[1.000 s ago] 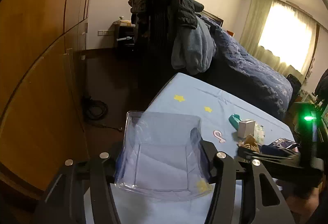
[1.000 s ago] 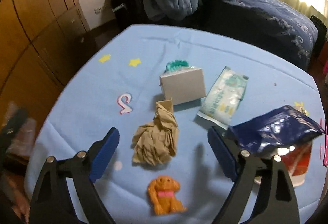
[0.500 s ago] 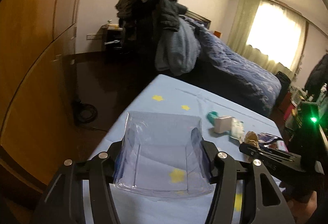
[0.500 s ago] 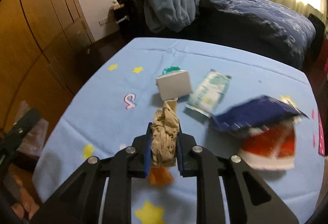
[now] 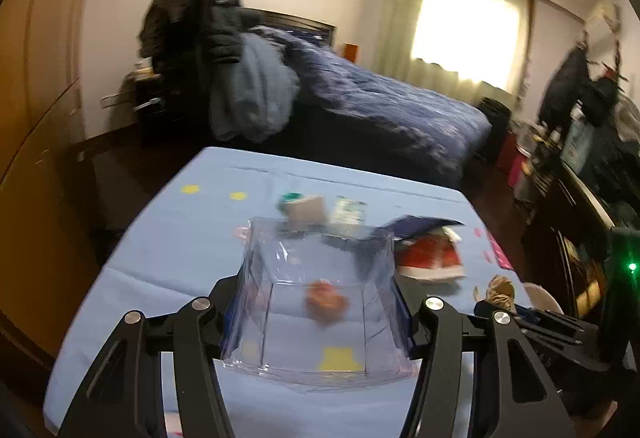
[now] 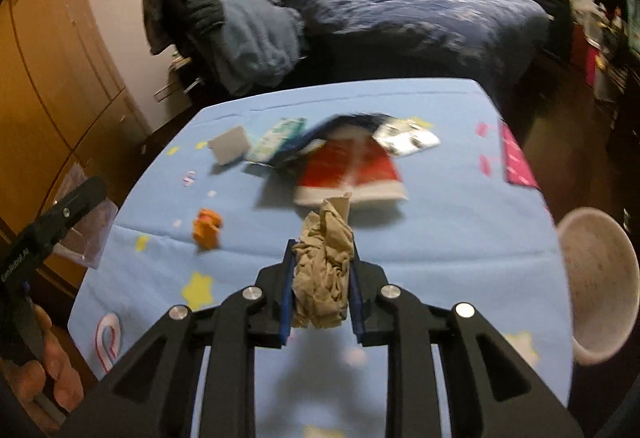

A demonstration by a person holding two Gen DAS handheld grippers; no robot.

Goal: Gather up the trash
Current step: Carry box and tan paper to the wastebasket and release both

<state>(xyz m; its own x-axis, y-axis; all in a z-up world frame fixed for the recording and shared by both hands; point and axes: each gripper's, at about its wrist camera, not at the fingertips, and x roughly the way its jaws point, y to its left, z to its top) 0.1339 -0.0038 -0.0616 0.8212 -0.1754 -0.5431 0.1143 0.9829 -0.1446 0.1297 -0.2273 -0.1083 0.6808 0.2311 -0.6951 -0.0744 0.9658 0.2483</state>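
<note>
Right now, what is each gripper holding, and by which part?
The left gripper clamps a clear plastic container by its two side walls. The right gripper pinches a crumpled brown paper wad across its lower half.

Crumpled matt brown paper (image 6: 323, 270), a glossy clear plastic box (image 5: 316, 314), soft blue cloth table cover (image 6: 440, 238).

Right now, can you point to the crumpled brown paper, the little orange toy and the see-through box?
crumpled brown paper (image 6: 323, 270), right wrist view, its middle
orange toy (image 6: 207, 228), right wrist view, its body
clear plastic box (image 5: 320, 318), left wrist view, its floor
</note>
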